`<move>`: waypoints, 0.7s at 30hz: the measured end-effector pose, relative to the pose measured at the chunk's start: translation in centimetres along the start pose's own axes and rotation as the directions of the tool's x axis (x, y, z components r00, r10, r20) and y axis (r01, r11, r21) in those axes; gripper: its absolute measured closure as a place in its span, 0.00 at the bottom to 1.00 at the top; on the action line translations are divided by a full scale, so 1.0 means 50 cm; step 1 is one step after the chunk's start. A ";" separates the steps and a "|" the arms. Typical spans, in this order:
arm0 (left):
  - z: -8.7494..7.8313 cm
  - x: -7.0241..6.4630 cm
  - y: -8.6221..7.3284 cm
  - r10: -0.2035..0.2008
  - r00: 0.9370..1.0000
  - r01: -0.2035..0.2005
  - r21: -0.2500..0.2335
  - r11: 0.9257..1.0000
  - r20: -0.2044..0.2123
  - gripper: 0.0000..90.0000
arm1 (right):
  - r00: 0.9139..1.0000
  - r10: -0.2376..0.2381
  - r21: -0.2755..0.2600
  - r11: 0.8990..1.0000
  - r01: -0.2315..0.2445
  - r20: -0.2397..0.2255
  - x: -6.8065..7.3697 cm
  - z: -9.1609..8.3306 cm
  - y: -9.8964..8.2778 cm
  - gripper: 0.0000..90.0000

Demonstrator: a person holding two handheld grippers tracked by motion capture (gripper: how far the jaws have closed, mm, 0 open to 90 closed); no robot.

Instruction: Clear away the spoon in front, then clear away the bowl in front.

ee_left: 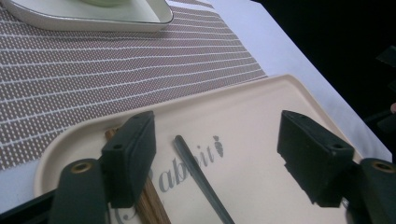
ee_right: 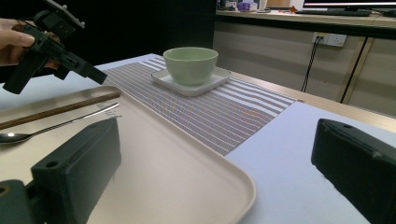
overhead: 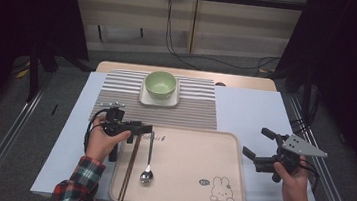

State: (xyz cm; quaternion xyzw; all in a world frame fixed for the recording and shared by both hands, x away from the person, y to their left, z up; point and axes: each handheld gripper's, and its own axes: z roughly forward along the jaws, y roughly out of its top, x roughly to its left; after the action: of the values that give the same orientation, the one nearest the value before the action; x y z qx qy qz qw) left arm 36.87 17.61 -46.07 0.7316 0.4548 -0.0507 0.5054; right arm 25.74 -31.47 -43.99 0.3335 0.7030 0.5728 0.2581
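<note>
Left gripper [overhead: 139, 128] over chopsticks [overhead: 131, 162] and spoon [overhead: 148, 160] on the tray [overhead: 221, 150].
Jaws wide and empty, hand level at the tray's far-left corner above both handle tips. The spoon looks light, stiff and slippery, best pinched mid-handle; the wooden chopsticks likely offer more friction. Right gripper [overhead: 261, 147] is parked well apart, also wide and empty.

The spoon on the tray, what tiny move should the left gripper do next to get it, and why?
Probably ease the left gripper down until its jaws straddle the spoon handle, then close. The jaws stand open with the handle between them, not pressed, and the chopsticks lie right beside the left jaw, so aim clear of them on the tray.
</note>
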 end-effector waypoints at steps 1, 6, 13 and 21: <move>0.000 -0.001 0.003 -0.002 1.000 0.002 0.000 1.000 -0.012 0.28 | 1.000 0.002 -0.001 1.000 -0.002 0.002 0.000 0.000 0.000 0.01; 0.007 -0.003 0.015 -0.002 0.999 0.001 -0.026 1.000 -0.039 0.19 | 1.000 0.003 0.001 1.000 -0.003 0.002 0.000 0.001 0.000 0.01; 0.013 0.001 0.029 -0.005 0.997 0.001 -0.050 0.999 -0.077 0.13 | 1.000 -0.001 0.005 1.000 0.001 -0.003 -0.001 0.003 -0.001 0.01; 0.014 0.007 0.048 -0.020 0.991 0.008 -0.092 0.996 -0.132 0.11 | 1.000 -0.003 0.005 1.000 0.003 -0.003 -0.001 0.003 -0.001 0.01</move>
State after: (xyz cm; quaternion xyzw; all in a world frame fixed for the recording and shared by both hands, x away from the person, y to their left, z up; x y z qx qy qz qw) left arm 39.08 17.12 -44.91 0.7062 0.4944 0.0151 0.5065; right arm 25.89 -31.41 -44.07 0.3321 0.7054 0.5710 0.2570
